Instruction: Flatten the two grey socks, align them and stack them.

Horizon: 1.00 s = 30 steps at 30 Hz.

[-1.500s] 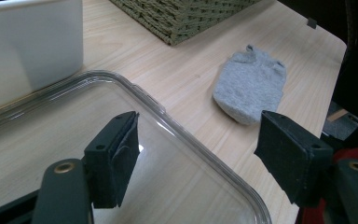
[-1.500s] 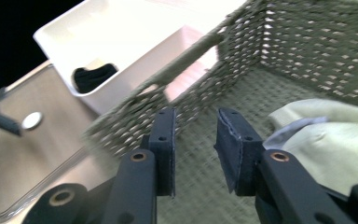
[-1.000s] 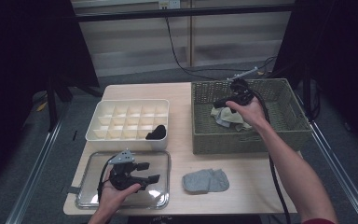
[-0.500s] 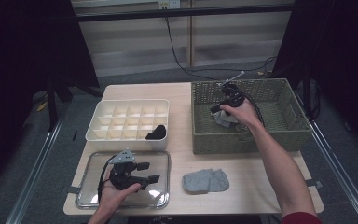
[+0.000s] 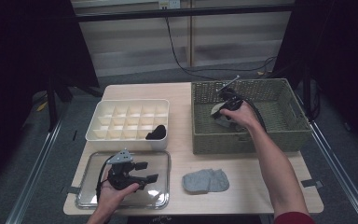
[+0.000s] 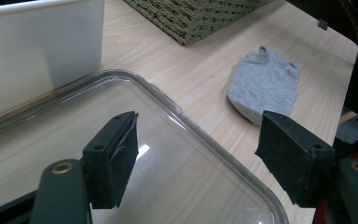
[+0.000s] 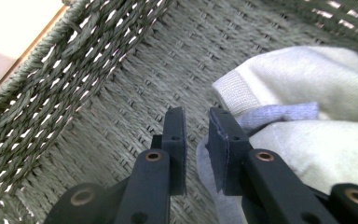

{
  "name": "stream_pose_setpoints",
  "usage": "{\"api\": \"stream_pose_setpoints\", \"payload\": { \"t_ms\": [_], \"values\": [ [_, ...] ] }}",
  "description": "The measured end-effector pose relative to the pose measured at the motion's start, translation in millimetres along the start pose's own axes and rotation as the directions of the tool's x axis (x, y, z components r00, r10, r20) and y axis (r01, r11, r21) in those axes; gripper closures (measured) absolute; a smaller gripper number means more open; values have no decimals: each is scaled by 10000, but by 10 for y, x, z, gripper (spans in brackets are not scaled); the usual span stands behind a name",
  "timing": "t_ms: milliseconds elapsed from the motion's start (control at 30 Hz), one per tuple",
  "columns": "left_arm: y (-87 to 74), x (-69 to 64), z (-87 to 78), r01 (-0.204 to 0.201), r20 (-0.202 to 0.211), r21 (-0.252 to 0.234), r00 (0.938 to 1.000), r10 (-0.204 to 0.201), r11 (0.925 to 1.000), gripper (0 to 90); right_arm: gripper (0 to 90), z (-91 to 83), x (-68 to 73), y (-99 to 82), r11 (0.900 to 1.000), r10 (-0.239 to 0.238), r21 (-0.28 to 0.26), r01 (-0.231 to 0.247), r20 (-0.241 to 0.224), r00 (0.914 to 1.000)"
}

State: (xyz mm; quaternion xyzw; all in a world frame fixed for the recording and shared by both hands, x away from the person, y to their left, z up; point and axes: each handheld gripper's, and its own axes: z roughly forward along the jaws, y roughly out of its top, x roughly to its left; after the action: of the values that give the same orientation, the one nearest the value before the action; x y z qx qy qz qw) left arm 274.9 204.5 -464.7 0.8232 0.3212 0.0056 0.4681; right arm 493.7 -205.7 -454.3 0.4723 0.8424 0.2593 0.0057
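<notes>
Black two-jaw tool (image 6: 200, 158) with brass screws, padded jaws; red sleeve (image 5: 292, 218).

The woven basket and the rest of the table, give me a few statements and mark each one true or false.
1. The right gripper is down inside the woven basket, at a pile of socks. True.
2. A black sock lies in the white divided organizer. True.
3. The grey sock lies inside the clear tray. False: it lies on the bare table, right of the tray.
4. The left gripper holds the grey sock. False: its jaws stand wide apart above the tray, holding nothing.
</notes>
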Motion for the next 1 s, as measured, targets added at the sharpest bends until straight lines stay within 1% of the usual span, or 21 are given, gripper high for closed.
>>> {"api": "stream_pose_setpoints", "payload": {
  "t_ms": [100, 167, 200, 267, 300, 367, 433, 467, 500, 533, 567, 600, 633, 667, 733, 767, 800, 833, 867, 900, 1000],
  "values": [
    [0, 8, 4, 36, 29, -21, 10000, -36, 10000, 285, 759, 41, -12, -3, 9992, 5, 402, -8, 87, 10000],
    [7, 19, 34, 335, 226, -95, 9992, -333, 9994, 284, 737, 57, -19, -10, 9989, 27, 460, -31, 107, 9999],
    [25, 27, 54, 386, 308, -110, 9988, -382, 9992, 284, 728, 60, -20, -13, 9984, 106, 551, -113, 141, 9998],
    [63, 9, 76, -13, 8, 48, 10000, 13, 10000, 284, 724, 74, -22, -18, 9974, 108, 707, -121, 199, 9997],
    [62, 18, 88, 63, 149, 0, 9999, -63, 10000, 282, 724, 80, -20, -16, 9969, 136, 774, -155, 250, 9996],
    [52, 31, 104, 34, 49, 152, 10000, -35, 9999, 280, 722, 98, -33, -19, 9975, 29, 700, -45, 231, 9997],
    [48, 34, 101, 64, 111, 115, 9999, -65, 9999, 280, 700, 104, -37, -20, 9964, 45, 839, -68, 272, 9996],
    [48, 30, 99, 65, 129, 79, 9999, -66, 9999, 281, 702, 115, -40, -21, 9961, 68, 878, -87, 213, 9997],
    [47, 24, 99, 49, 149, 80, 9999, -50, 10000, 280, 718, 120, -31, -18, 9944, 111, 1049, -142, 302, 9995],
    [46, 16, 103, 18, 146, 109, 9999, -19, 9999, 280, 717, 142, -37, -22, 9944, -25, 1059, -10, 334, 9994],
    [46, 16, 103, 18, 146, 109, 9999, -19, 9999, 281, 713, 155, -32, -23, 9923, 68, 1233, -101, 272, 9996],
    [45, 7, 105, -25, 115, 150, 9999, 24, 9999, 281, 713, 155, -32, -23, 9923, 68, 1233, -101, 272, 9996],
    [42, -6, 107, -111, 82, 228, 9999, 109, 9997, 280, 751, 182, -23, -22, 9919, -84, 1271, 41, 327, 9994],
    [40, -11, 107, -144, 80, 256, 9999, 142, 9996, 280, 756, 188, -27, -22, 9920, -53, 1260, 14, 309, 9995],
    [34, -21, 106, -198, 41, 330, 9998, 197, 9993, 280, 809, 191, -25, -20, 9904, -28, 1385, -28, 398, 9992],
    [30, -27, 105, -223, 36, 303, 9997, 222, 9993, 280, 821, 205, -29, -22, 9912, -139, 1324, 87, 377, 9992],
    [28, -28, 99, -254, 78, 318, 9997, 252, 9992, 280, 854, 212, -13, -19, 9892, -135, 1462, 75, 402, 9991],
    [25, -32, 97, -262, 86, 338, 9996, 259, 9991, 280, 866, 234, 8, -20, 9862, -354, 1633, 281, 417, 9985],
    [24, -33, 95, -266, 80, 335, 9996, 263, 9991, 280, 874, 239, 27, -13, 9849, -560, 1670, 460, 553, 9969],
    [22, -28, 94, -216, 102, 309, 9997, 213, 9993, 280, 882, 235, 39, -7, 9831, -512, 1789, 387, 657, 9965],
    [21, -23, 90, -235, 59, 286, 9997, 234, 9993, 280, 900, 228, 43, -1, 9835, -515, 1769, 386, 687, 9963]
  ]
}}
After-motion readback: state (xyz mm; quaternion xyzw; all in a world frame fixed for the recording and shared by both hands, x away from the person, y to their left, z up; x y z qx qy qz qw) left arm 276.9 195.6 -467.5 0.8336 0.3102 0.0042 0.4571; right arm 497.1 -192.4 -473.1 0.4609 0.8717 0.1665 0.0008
